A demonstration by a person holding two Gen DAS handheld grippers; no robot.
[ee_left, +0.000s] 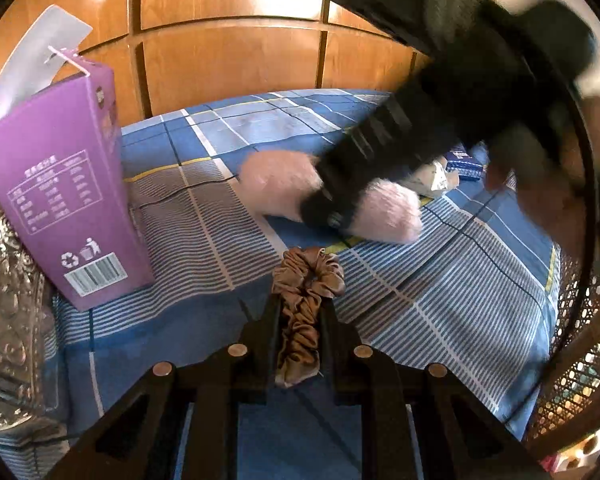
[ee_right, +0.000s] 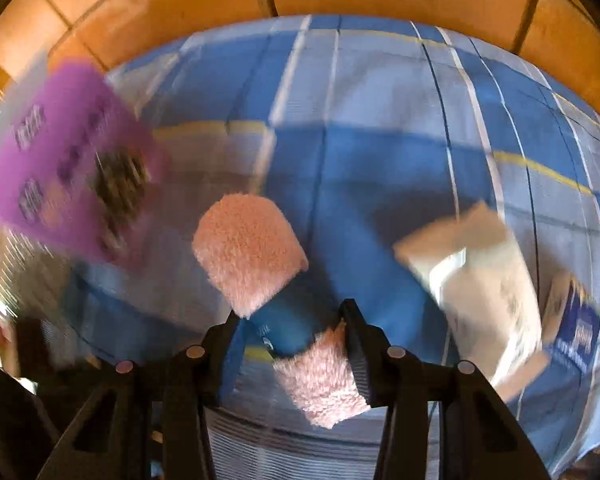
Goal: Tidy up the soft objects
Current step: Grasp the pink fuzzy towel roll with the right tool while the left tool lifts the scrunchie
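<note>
Left gripper (ee_left: pixel 300 308) is clamped tight on the crumpled brown satin scrunchie (ee_left: pixel 306 280), while the right gripper (ee_right: pixel 296 320) has its fingers pinched on the fluffy pink plush slipper-like piece (ee_right: pixel 252 248), which sits on the cloth right between them. Nothing looks sorted yet, I'd say: beyond the right fingers lie a white paper packet (ee_right: pixel 484 280) and a small blue box (ee_right: pixel 576 328), and left of them stands the purple carton (ee_left: pixel 60 200). It's all on a blue plaid bedsheet (ee_left: pixel 440 288), wooden panelling (ee_left: pixel 228 60) behind.
</note>
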